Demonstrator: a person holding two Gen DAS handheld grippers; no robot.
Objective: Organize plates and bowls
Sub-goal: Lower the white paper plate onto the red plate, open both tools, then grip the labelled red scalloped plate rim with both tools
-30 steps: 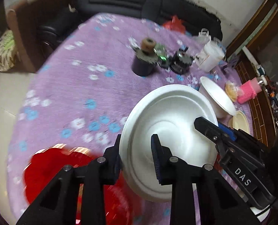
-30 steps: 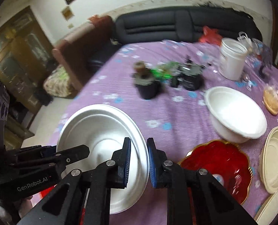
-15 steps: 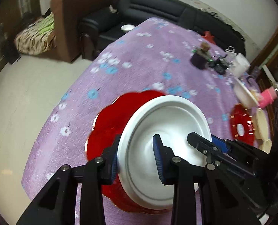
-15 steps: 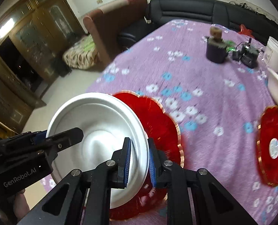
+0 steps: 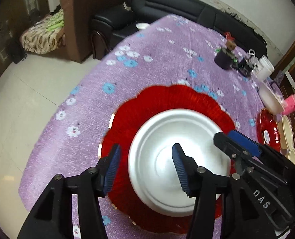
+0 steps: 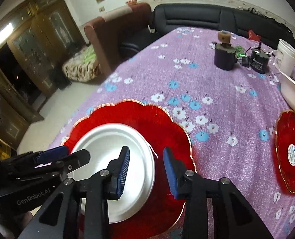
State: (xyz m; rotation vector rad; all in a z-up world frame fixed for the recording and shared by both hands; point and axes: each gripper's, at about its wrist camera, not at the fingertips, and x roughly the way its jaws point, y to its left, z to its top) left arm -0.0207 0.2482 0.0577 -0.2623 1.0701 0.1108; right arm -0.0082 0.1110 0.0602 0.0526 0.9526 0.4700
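A white bowl [image 5: 179, 159] rests inside a large red scalloped plate [image 5: 157, 107] on the purple flowered tablecloth; the same bowl [image 6: 99, 145] and plate [image 6: 163, 131] show in the right wrist view. My left gripper [image 5: 145, 167] is open, its jaws straddling the bowl's left rim without pinching it. My right gripper [image 6: 146, 171] is open, its jaws straddling the bowl's right rim. Each gripper shows in the other's view.
A second red plate [image 6: 292, 151] lies at the right. Another white bowl [image 6: 292, 95], a white tub [image 6: 285, 56], a dark pot [image 6: 225, 56] and a black device [image 6: 258, 61] stand farther back. Cream plates [image 5: 286, 131] sit at the right edge. The table edge drops to the floor at left.
Both grippers lowered the white bowl onto the red plate and opened, letting go of its rim. The bowl now lies flat instead of tilted.
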